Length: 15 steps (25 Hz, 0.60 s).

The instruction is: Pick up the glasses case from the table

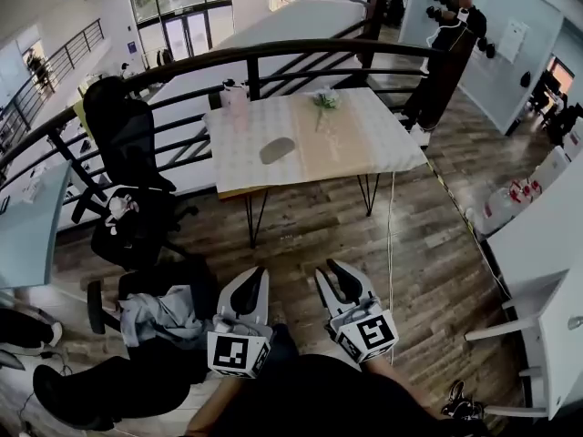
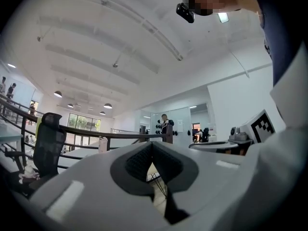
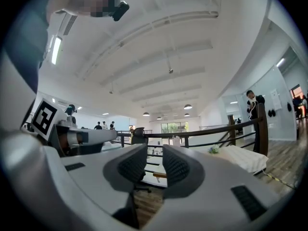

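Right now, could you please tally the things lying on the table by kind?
Case: 1
Flowers: 1 bunch
Pale container: 1
Total: 3

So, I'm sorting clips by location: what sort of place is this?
Probably an open-plan office on an upper level: a black swivel office chair, a pale-topped table on thin metal legs and a dark curved metal railing overlooking a lower floor.
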{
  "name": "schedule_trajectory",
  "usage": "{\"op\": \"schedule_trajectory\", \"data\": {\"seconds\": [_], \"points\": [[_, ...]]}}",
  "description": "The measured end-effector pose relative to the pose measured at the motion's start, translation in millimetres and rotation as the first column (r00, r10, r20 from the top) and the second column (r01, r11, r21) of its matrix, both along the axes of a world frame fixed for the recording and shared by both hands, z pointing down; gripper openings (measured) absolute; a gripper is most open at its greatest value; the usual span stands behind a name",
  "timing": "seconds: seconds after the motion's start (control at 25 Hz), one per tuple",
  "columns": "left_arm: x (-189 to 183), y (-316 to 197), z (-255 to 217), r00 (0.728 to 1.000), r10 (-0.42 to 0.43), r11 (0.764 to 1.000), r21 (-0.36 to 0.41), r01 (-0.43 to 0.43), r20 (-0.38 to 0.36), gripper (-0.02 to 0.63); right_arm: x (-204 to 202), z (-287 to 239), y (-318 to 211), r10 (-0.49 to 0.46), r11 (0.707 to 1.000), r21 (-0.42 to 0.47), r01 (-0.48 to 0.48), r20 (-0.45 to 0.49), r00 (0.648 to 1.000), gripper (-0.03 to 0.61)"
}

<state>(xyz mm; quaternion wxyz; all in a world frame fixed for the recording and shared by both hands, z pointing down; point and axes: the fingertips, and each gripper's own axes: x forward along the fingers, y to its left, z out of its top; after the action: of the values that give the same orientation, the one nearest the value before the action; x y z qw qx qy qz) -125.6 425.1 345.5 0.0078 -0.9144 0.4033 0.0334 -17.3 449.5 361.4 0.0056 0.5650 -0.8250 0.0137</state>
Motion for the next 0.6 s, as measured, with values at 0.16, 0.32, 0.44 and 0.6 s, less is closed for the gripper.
{"op": "schedule_trajectory", "data": {"seconds": [0.16,0.32,0.44,0.6], "points": [[2.1,-51.1,-8.2,1.0,0.009,1.0,0.023,-0.01,0.03,0.009,-0.4,-1.4,-53.9,-0.006,0.999,0.037,0.006,-0.006,1.0,0.071],[1.3,-92.7,-8.3,1.0,0.02,1.0,-0.01,-0.02,0.02,0.009,-2.1,-1.0,-102.3,0.005,1.0,0.027,-0.005,0.011,1.0,0.071],[-4.0,-122.9,0.5,1.0,0.014,0.999,-0.039,-0.013,0.017,0.009,-6.5,0.1,-133.8,-0.004,1.0,0.028,0.003,0.003,1.0,0.08],[-5.7,-154.9,8.0,1.0,0.017,1.0,-0.027,-0.017,0.014,0.009,-4.1,4.2,-157.4,0.006,1.0,0.018,-0.006,-0.018,1.0,0.086]]}}
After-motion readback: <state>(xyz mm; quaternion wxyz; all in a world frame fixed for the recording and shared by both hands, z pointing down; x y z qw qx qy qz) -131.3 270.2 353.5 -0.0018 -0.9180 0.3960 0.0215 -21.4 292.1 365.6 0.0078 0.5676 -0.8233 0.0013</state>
